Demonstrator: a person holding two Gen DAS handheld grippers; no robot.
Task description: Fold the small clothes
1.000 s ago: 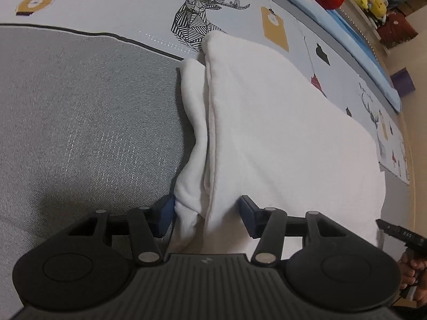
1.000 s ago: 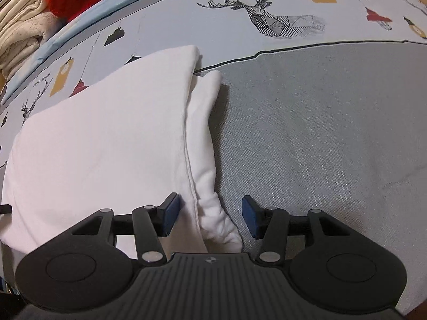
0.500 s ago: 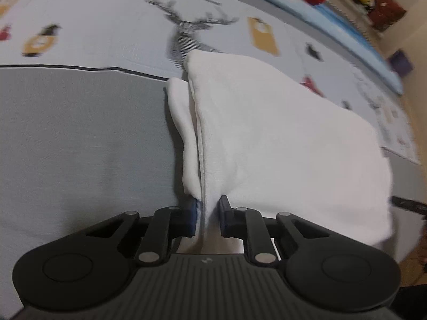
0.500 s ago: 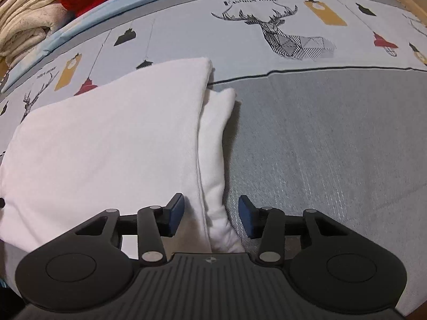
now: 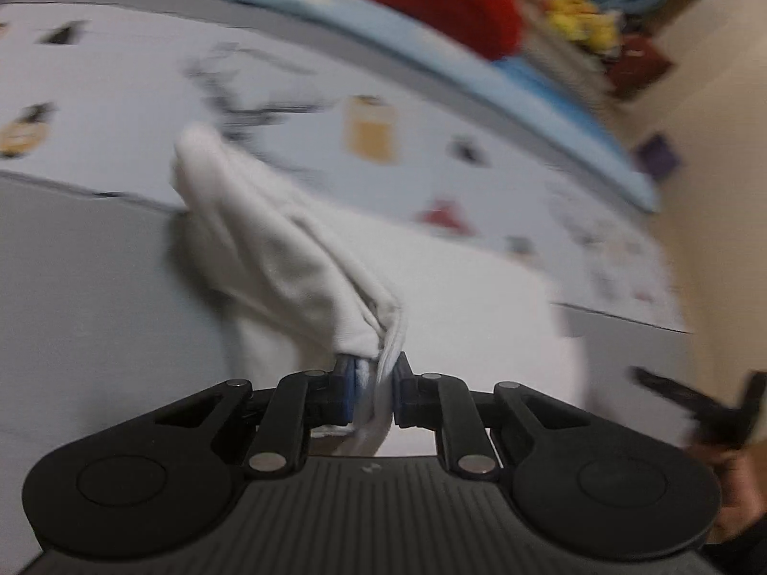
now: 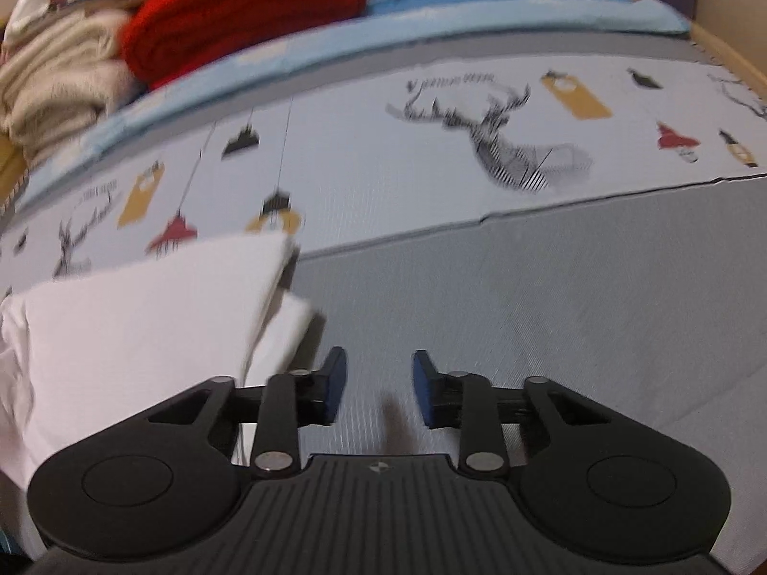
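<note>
A white garment (image 5: 297, 258) lies partly folded on the grey mat (image 5: 72, 287). My left gripper (image 5: 373, 385) is shut on the garment's near edge and holds that edge lifted, so a fold of cloth rises toward the far left. In the right wrist view the same white garment (image 6: 153, 306) lies flat at the left. My right gripper (image 6: 378, 385) is open and empty over the bare grey mat (image 6: 551, 316), just right of the garment's edge and not touching it.
A printed sheet with deer and lantern figures (image 6: 503, 143) covers the far half of the bed. A red knit (image 6: 239, 14) and beige folded clothes (image 6: 52, 81) are stacked behind it. The other gripper (image 5: 704, 407) shows at the right of the left wrist view.
My left gripper closed on the garment's edge and lifted it up and over. My right gripper stayed open and moved right, off the garment onto the grey mat.
</note>
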